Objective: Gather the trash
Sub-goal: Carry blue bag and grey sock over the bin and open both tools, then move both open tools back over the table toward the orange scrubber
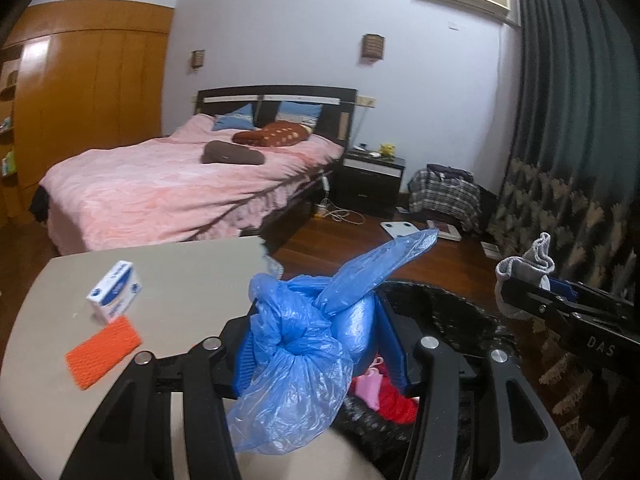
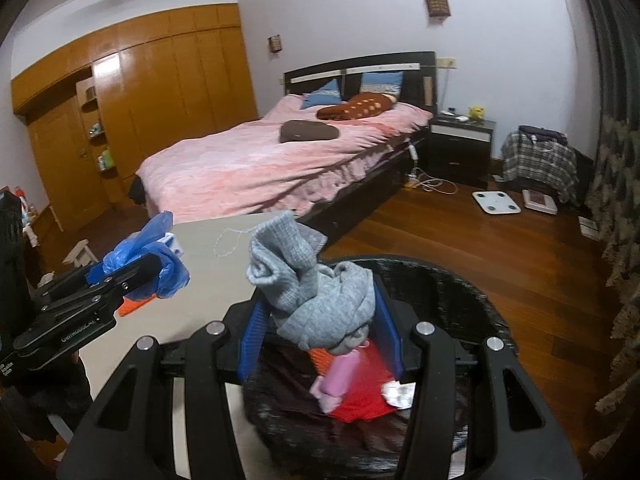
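While both grippers are carried at the black-lined bin (image 2: 460,300), each is closed partway on a piece of trash: a crumpled blue plastic bag (image 1: 296,344) is pinched between the blue pads of the left gripper (image 1: 316,344), and a bunched grey sock (image 2: 320,300) is clamped in the right gripper (image 2: 320,320). The sock is held directly over the bin's mouth, whereas the bag hangs at the bin's near rim, partly over the beige table (image 1: 180,272). The step in hand is judged to be the carry to the bin, just short of the drop; what is called for next is that the left load be brought fully over the opening and both sets of jaws be spread so the pieces fall inside. On the table a small white-and-blue box (image 1: 116,296) and an orange mesh piece (image 1: 104,352) are left just beside each other, seemingly yet to be collected. Red and pink items (image 2: 352,384) are seen inside the bin, though what they are cannot be made out. The bin's near wall is cut off by the gripper frames, and motion blur softens its rim.
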A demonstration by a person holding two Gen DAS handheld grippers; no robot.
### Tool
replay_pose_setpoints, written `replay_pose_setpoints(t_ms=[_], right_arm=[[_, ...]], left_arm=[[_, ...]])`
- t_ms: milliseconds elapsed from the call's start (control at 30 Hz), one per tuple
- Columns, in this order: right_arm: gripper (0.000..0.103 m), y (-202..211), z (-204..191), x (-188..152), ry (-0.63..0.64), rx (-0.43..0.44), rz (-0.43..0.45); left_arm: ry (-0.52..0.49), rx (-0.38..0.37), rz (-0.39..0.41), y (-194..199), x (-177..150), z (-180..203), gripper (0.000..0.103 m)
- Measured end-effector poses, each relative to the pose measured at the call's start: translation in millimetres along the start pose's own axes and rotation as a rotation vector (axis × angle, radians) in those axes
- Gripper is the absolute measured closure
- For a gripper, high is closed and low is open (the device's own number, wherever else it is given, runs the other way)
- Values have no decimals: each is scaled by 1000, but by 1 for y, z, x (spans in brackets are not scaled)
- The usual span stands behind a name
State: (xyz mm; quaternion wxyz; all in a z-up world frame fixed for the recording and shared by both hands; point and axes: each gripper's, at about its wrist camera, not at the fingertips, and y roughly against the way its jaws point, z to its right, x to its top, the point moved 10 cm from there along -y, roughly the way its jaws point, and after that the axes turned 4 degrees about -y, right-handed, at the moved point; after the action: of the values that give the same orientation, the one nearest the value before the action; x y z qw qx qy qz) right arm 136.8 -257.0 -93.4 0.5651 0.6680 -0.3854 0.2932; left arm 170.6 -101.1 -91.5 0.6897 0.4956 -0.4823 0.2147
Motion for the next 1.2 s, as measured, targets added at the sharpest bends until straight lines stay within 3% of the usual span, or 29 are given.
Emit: replay_pose_setpoints(t_ms=[700, 767, 900, 1033, 1200], right_arm=[[54, -31, 91, -11, -101, -81, -26], [49, -33, 97, -11, -111, -86, -24], [33, -33, 110, -10, -130, -108, -13], [14, -25, 121, -6, -149, -126, 21], [7, -18, 120, -4, -152, -136, 24]], left_arm=[[-57, -123, -81, -94, -11, 81, 51], [-55, -149, -91, -101, -12, 87, 46], [-41, -180, -106, -107, -14, 91, 27], [-32, -166, -106, -104, -15, 84, 21], [-31, -117, -73, -84, -9, 64, 10]])
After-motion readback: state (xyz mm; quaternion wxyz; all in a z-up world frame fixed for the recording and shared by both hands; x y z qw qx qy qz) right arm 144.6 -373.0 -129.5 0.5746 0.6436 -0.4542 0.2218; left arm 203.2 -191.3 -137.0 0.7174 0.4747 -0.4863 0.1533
